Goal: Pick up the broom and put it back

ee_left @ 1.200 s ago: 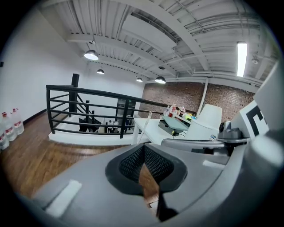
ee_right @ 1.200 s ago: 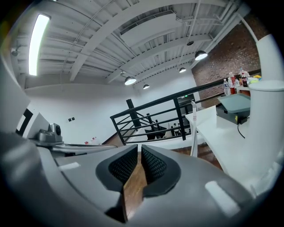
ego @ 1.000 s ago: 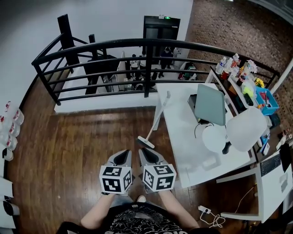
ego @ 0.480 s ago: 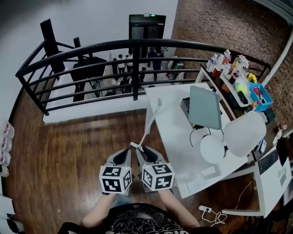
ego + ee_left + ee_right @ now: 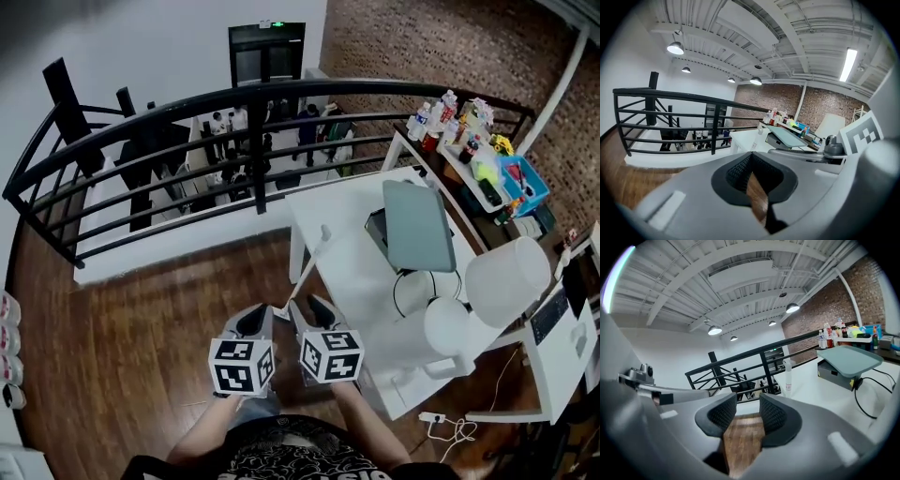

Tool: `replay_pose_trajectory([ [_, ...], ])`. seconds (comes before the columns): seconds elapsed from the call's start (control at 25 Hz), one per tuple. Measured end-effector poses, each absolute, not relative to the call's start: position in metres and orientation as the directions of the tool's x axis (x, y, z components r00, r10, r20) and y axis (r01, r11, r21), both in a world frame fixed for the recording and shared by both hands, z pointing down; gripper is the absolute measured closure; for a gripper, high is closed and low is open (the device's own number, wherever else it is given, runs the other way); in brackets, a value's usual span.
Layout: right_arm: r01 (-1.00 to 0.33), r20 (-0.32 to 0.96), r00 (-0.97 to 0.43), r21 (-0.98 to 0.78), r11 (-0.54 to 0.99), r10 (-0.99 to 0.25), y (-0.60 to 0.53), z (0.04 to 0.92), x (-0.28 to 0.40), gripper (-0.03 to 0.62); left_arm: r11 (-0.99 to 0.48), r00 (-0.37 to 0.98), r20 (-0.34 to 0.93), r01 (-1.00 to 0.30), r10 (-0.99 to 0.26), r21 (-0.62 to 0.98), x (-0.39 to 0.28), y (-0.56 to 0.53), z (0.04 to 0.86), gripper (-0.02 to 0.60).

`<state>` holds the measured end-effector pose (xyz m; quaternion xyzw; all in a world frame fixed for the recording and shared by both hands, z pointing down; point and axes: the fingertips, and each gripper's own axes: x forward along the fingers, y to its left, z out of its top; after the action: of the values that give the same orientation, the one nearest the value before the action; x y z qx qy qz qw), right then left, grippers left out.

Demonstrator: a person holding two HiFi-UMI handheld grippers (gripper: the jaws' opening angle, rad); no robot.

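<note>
White broom [image 5: 306, 267], white table [image 5: 349, 258], black railing [image 5: 257, 159], brown wooden floor [image 5: 122, 328].

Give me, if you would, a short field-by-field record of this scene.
Broom: stands tilted, handle leaning on the white table, unheld
Left claw: shut, empty
Right claw: open; jaws have just been opening, nothing between them
Place: both claws above the wood floor, close to the broom's lower end

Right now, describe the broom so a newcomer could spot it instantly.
Start at the big white table by the black railing. The broom leans on its left edge, head on the wood floor. It's the only slim white pole standing slanted.
</note>
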<state>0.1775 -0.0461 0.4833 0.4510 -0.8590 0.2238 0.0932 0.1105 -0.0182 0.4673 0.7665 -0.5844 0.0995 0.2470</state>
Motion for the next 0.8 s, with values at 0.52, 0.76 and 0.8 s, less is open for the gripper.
replay_pose_trajectory([
  [0.52, -0.921, 0.39, -0.365, -0.282, 0.267, -0.845, -0.145, 0.514, 0.192, 0.362, -0.37, 0.444, 0.452, -0.896, -0.774, 0.246, 0.095, -0.096, 0.476, 0.577],
  [0.76, -0.937, 0.406, -0.314, -0.279, 0.21, -0.859, -0.167, 0.534, 0.199, 0.339, -0.38, 0.458, 0.466, -0.889, -0.757, 0.255, 0.084, -0.107, 0.489, 0.577],
  [0.8, -0.938, 0.406, -0.308, -0.283, 0.202, -0.86, -0.171, 0.537, 0.2, 0.339, -0.38, 0.459, 0.467, -0.888, -0.756, 0.259, 0.083, -0.109, 0.491, 0.577],
])
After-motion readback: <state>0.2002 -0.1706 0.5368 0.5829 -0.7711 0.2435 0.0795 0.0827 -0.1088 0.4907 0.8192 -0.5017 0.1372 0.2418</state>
